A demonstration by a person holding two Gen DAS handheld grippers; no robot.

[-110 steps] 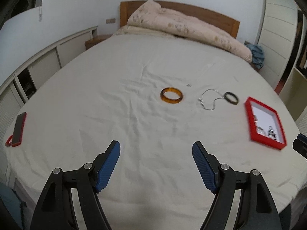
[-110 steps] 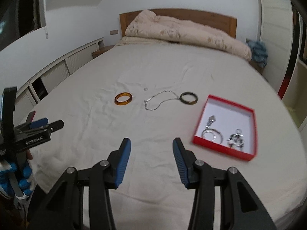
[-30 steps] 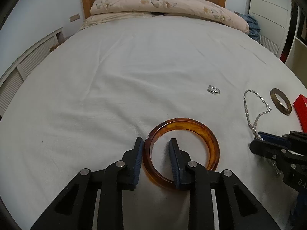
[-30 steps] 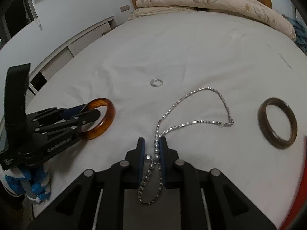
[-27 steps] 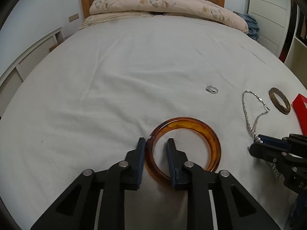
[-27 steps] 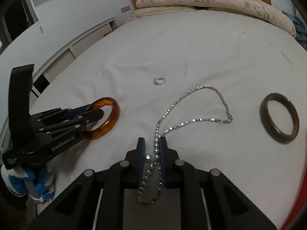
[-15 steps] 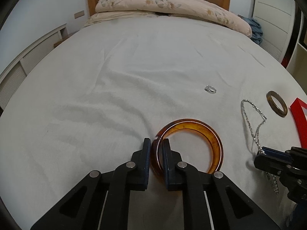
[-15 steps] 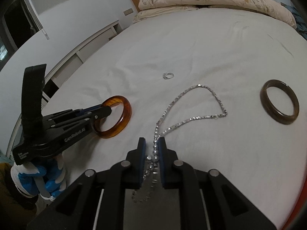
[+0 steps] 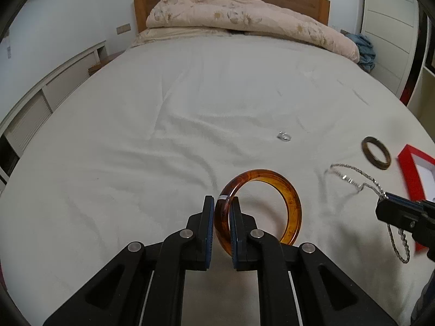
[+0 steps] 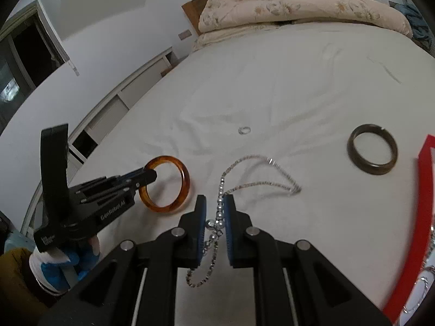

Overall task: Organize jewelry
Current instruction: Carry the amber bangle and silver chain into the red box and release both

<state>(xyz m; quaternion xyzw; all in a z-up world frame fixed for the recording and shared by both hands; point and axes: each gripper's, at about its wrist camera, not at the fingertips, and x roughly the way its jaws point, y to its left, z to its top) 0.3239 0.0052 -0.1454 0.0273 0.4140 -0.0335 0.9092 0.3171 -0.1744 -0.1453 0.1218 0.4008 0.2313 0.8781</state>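
Left gripper (image 9: 222,217) angled down, clamping amber bangle (image 9: 291,201); right gripper (image 10: 214,218) angled down, pinching silver chain (image 10: 261,184).

Two bangles show on the white bed sheet (image 9: 136,141): one amber bangle (image 9: 261,206) near the middle and one dark brown bangle (image 9: 376,155) farther right. There is one silver chain necklace (image 10: 258,179) between them, one small silver ring (image 9: 284,136) farther off, and one red jewelry box (image 9: 407,171) at the right edge. Two grippers appear.
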